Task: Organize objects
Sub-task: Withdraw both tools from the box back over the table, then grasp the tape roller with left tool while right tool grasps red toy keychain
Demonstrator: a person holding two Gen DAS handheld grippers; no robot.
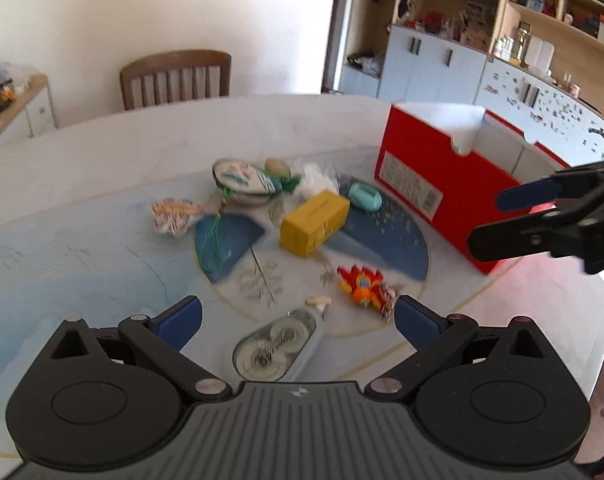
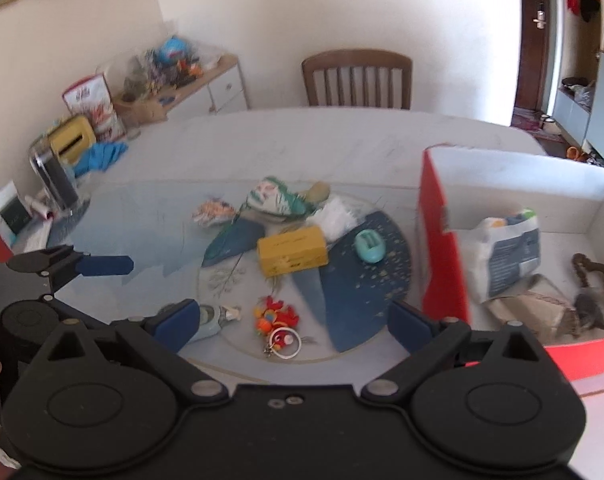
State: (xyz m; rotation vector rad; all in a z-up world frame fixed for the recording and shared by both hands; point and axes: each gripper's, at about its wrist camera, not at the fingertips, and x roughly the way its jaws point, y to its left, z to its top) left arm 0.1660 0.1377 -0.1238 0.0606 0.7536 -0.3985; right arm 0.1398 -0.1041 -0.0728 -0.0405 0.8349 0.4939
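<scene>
Both the left gripper (image 1: 298,320) and right gripper (image 2: 294,320) are hovering, jaws apart and empty; the near tape dispenser (image 1: 276,346) is looking light, rigid, slippery, best pinched across its flat sides.

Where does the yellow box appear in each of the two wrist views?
Left wrist view: the yellow box lies just right of centre, left of the red box.
Right wrist view: the yellow box lies near the centre, again left of the red box.
Shared landmark: the small teal case close to its right.
</scene>
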